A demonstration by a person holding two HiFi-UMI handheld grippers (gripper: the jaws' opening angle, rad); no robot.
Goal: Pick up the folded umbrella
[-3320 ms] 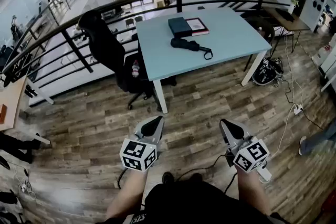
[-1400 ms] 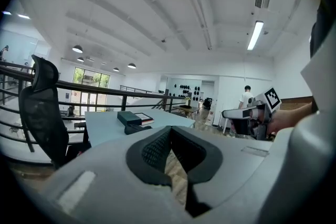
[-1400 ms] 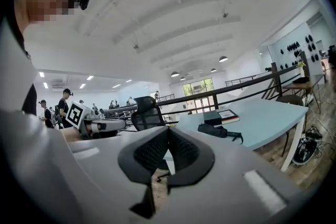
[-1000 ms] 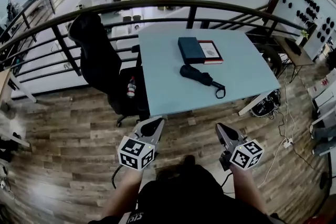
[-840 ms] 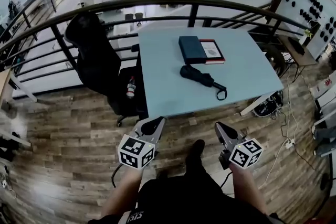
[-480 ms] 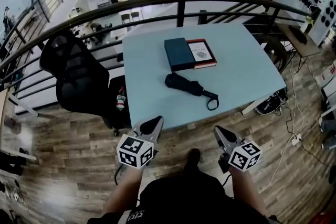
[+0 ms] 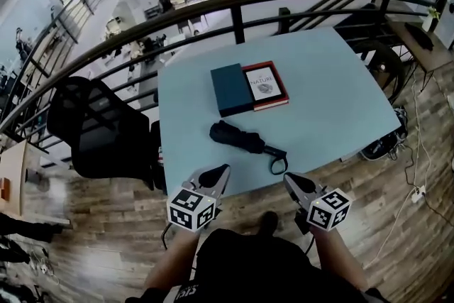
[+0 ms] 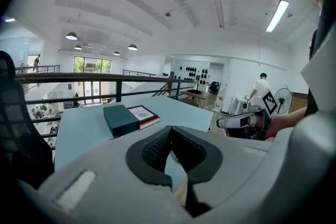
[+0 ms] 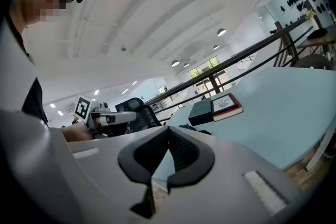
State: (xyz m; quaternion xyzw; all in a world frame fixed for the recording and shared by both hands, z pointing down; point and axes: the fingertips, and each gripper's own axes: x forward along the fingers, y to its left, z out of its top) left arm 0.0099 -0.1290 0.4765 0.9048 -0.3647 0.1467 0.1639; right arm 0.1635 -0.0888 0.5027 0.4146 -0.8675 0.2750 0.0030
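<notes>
The folded black umbrella point(image 7: 237, 138) lies on the light blue table point(image 7: 333, 96), its wrist strap point(image 7: 278, 165) looped toward the near edge. My left gripper point(image 7: 221, 171) is shut and empty, its tip at the table's near edge, just short and left of the umbrella. Shut and empty too, my right gripper point(image 7: 289, 179) sits at the edge below the strap. In the left gripper view the closed jaws point(image 8: 170, 129) hide the umbrella. The right gripper view shows closed jaws point(image 9: 168, 128) and a sliver of the umbrella point(image 9: 197, 130) beyond them.
A dark teal book point(image 7: 230, 89) and a red-edged book point(image 7: 264, 85) lie side by side just beyond the umbrella. A black office chair point(image 7: 92, 128) stands at the table's left. A dark railing point(image 7: 234, 0) curves behind the table. Cables point(image 7: 415, 191) lie on the wood floor at right.
The person has walked up to the table, so table and umbrella now sit much closer. Both grippers have reached the table's near edge. Their jaws stayed shut.
</notes>
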